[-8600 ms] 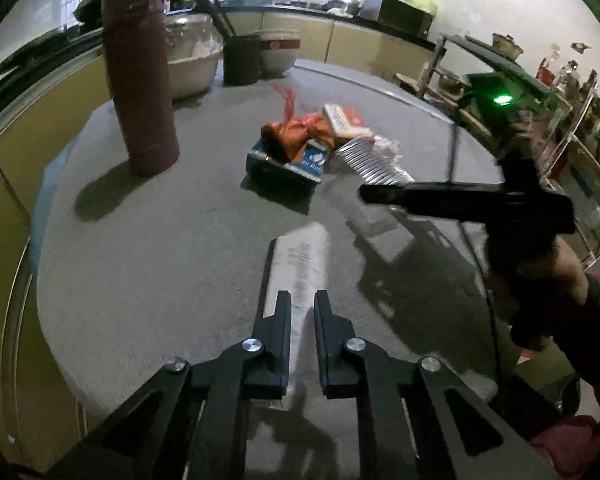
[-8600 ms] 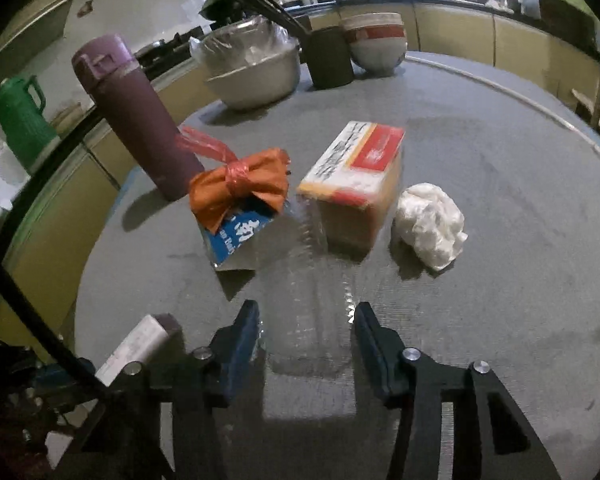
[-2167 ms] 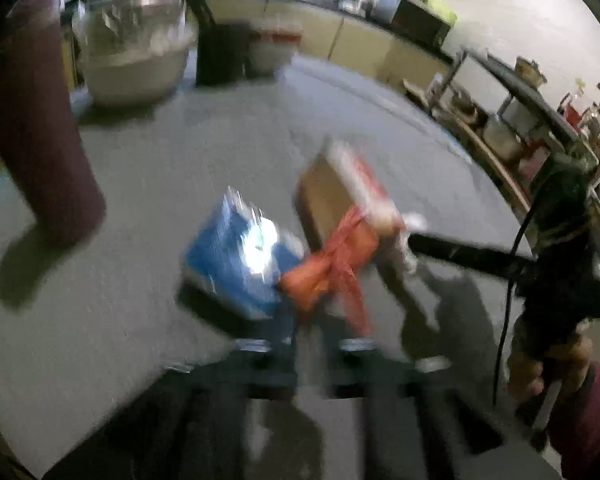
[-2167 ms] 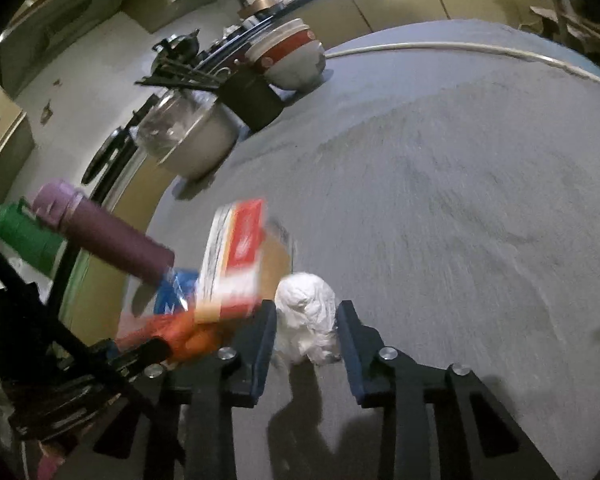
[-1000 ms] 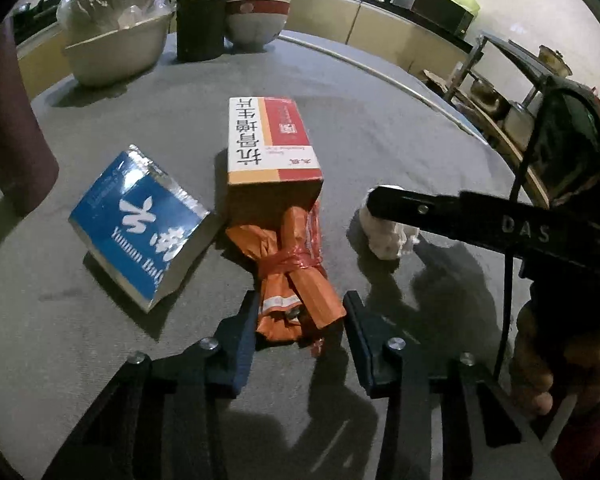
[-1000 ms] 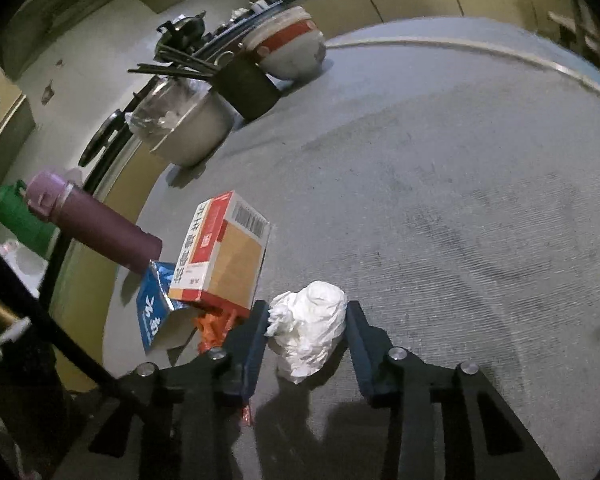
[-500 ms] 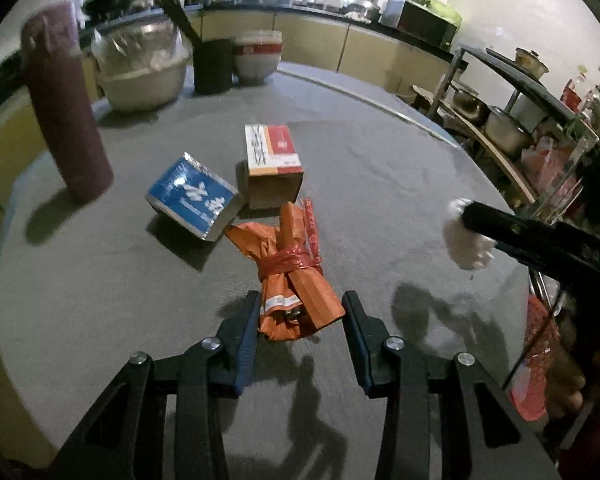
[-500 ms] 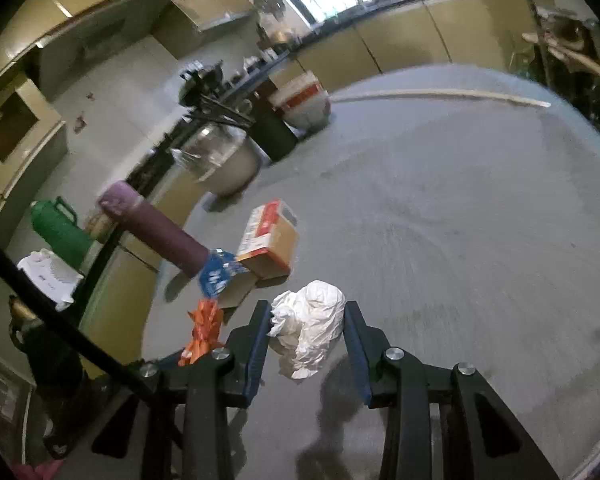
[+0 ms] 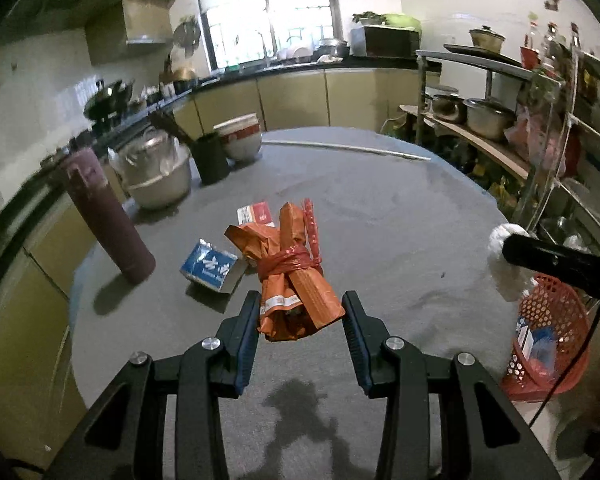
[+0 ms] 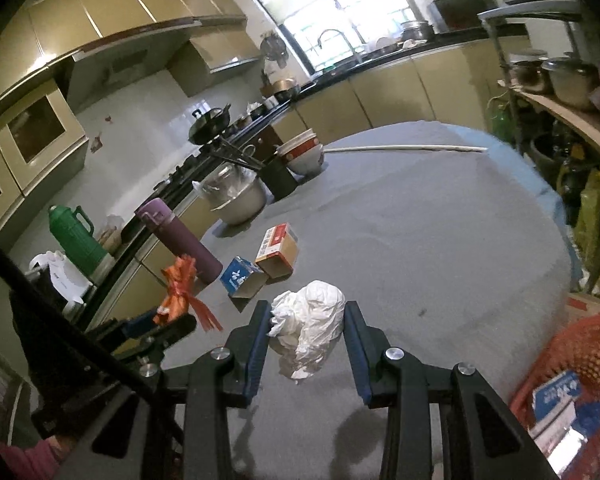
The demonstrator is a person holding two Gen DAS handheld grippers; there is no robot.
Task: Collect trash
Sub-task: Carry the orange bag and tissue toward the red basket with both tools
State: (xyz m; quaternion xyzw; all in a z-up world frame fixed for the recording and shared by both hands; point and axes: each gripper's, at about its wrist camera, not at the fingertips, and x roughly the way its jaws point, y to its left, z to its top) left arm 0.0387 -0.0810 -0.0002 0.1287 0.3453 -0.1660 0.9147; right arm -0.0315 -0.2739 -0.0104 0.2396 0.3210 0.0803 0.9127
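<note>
Two forward-looking views over a round grey tabletop (image 9: 400, 220) in a home kitchen, both pairs of tongs lifted above it with trash in their grip. In the left view, the left tongs (image 9: 300, 318) at the bottom centre are closed on the lower end of an orange plastic bag (image 9: 290, 268) tied with a red band, its top standing up toward the middle of the frame. In the right view, the right tongs (image 10: 305, 322) at the bottom centre are closed on a crumpled white tissue (image 10: 308, 320). At the lower right edge of both views sits a red mesh basket (image 10: 580, 356) beside the tabletop and below its level, already holding some blue and white packaging. Two pieces of trash are left on the tabletop, near the middle left: a blue and white carton (image 10: 242, 276) lying open on its side, and a tan box with a red and white label (image 10: 278, 250) touching it. Beyond them stand a tall maroon flask (image 9: 106, 216), a covered metal pot (image 9: 156, 174), a dark cup holding utensils, and stacked bowls. The step in hand appears to be carrying both held items to the basket. The next move calls for swinging each pair of tongs to the right, over the basket's mouth, and opening them so the bag and tissue drop in, then going back for the two boxes.
</note>
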